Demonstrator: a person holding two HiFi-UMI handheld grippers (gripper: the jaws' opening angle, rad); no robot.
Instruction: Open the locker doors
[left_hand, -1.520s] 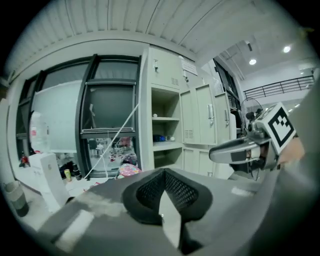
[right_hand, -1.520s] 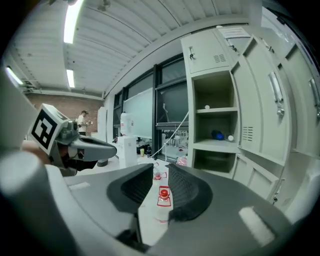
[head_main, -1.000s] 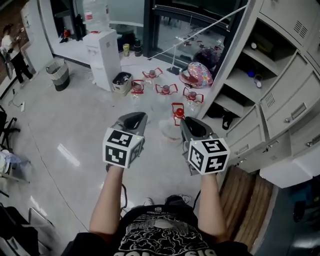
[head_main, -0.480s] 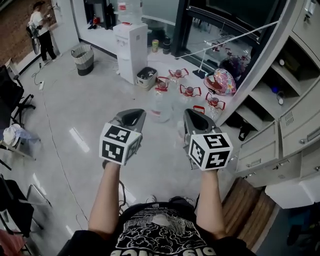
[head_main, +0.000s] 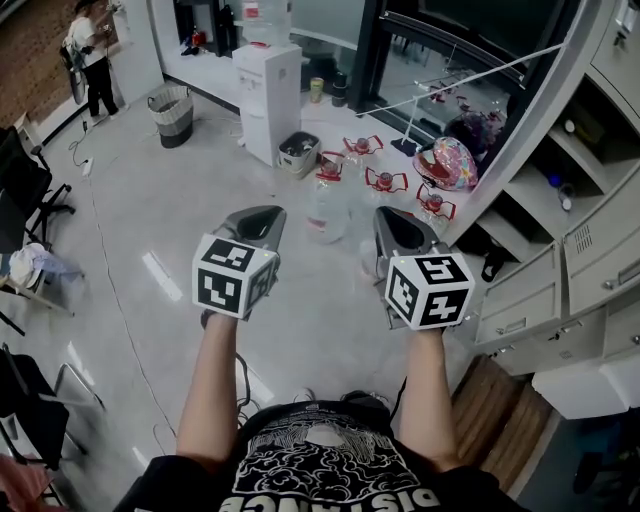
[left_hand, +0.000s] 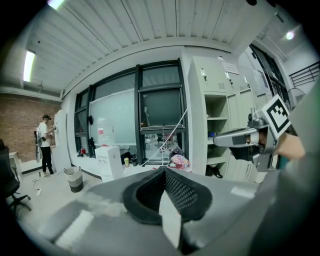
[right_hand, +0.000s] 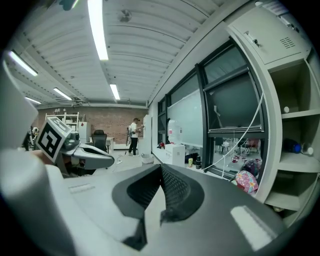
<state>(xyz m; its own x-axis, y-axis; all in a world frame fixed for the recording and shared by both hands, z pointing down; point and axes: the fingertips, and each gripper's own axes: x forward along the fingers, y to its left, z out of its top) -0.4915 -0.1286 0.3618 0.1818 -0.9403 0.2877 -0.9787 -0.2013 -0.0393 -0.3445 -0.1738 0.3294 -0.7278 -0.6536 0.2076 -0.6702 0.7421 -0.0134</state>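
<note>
Holding left gripper (head_main: 256, 218) and right gripper (head_main: 402, 228) out over the floor (head_main: 150, 220), side by side and apart, pointing slightly down. In both gripper views, fingers pressed together along one seam, pinching nothing. Lockers (head_main: 590, 250) along the right edge of the head view, near the right gripper but not touching it. Upper compartments open, with small things on the shelves; lower doors (head_main: 520, 298) shut. Ahead on the floor: water jugs (head_main: 325, 205), a white dispenser (head_main: 268, 100), a bin (head_main: 173, 115), and far left a person (head_main: 92, 55).
</note>
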